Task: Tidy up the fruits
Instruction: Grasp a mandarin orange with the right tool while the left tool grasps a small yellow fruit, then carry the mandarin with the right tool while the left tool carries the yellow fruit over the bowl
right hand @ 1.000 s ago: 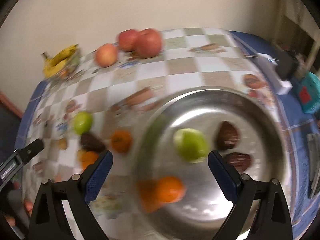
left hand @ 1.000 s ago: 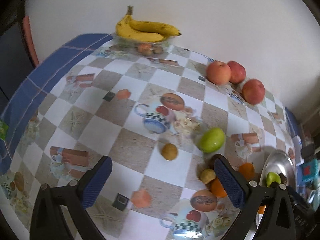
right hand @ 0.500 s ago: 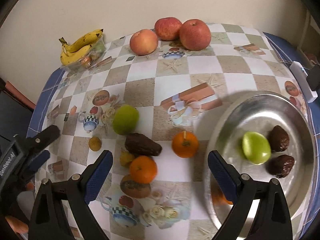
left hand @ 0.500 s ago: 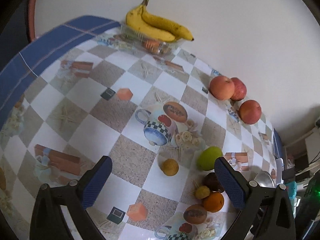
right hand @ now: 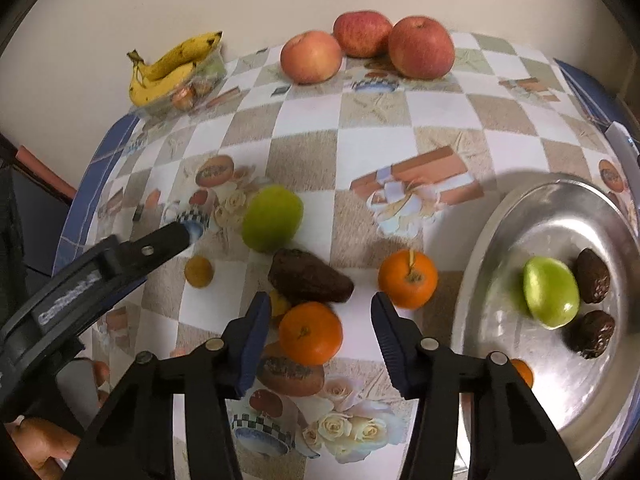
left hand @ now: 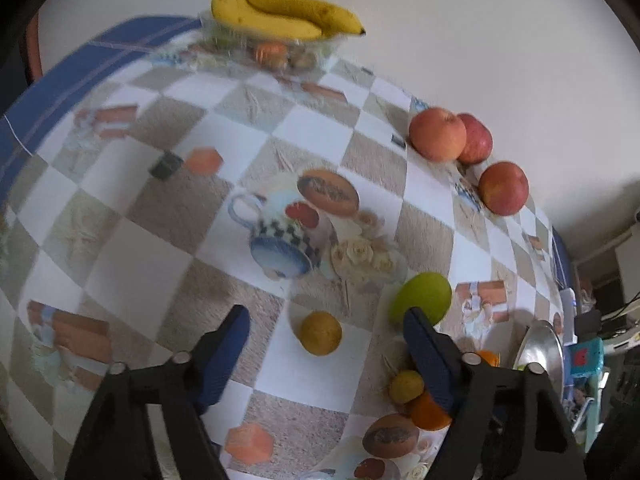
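Only the right wrist view opens the steel tray (right hand: pixel 500 216), holding one green fruit (right hand: pixel 552 298) and two dark ones, while the right gripper (right hand: pixel 318 326), closing but untouching, straddles one of two table oranges (right hand: pixel 310 334); the left gripper (left hand: pixel 326 334), narrowing, brackets one small yellow fruit (left hand: pixel 321 333); beyond, three apples (right hand: pixel 420 53).

Each camera sits just behind its own hand-held gripper and looks steeply down along the two fingers at the desk (left hand: pixel 120 216), from close range. The left view faces the far wall, with the bananas (left hand: pixel 280 12) ahead and the metal tray (left hand: pixel 540 344) at its right edge. The right view, set further right, has the tray (right hand: pixel 500 240) to its right. Both share the apples (right hand: pixel 420 52), the green fruit (right hand: pixel 272 224) and the small yellow fruit (left hand: pixel 320 332).
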Action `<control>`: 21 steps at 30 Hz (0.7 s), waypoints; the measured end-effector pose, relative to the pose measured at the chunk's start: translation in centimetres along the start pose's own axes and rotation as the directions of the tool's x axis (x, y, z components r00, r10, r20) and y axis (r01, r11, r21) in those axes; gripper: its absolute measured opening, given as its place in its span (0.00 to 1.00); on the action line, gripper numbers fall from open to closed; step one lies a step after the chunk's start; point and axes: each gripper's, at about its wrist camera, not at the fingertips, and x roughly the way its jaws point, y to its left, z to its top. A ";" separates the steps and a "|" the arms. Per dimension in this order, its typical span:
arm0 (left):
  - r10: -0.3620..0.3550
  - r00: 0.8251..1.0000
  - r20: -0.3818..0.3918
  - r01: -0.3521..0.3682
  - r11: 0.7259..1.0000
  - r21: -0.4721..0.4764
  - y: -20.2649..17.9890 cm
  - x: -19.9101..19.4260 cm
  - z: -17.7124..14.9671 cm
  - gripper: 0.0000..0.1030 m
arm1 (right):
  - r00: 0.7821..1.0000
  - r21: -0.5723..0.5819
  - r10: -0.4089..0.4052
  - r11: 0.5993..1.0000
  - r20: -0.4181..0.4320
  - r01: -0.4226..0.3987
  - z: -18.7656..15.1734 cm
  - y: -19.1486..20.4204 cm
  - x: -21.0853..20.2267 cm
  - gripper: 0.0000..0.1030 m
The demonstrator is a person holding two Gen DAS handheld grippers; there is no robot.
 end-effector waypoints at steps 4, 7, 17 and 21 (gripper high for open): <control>0.006 0.999 -0.033 -0.006 1.000 -0.002 0.1 1.2 -0.4 0.58 | 0.999 -0.007 0.000 1.000 -0.040 -0.001 -0.6 0.1 1.0 0.47; -0.015 0.999 -0.050 0.014 1.000 -0.018 0.3 1.9 -0.5 0.48 | 0.998 -0.010 0.000 1.000 -0.060 0.000 -0.9 0.1 1.5 0.45; -0.036 0.996 -0.083 0.033 0.999 -0.034 0.5 2.1 -0.5 0.26 | 0.998 -0.009 0.017 1.000 -0.062 -0.017 -0.9 0.3 1.5 0.38; -0.042 0.994 -0.096 0.037 0.998 -0.050 0.3 1.9 -0.6 0.26 | 0.998 -0.001 0.033 0.999 -0.053 -0.033 -0.8 0.3 1.1 0.38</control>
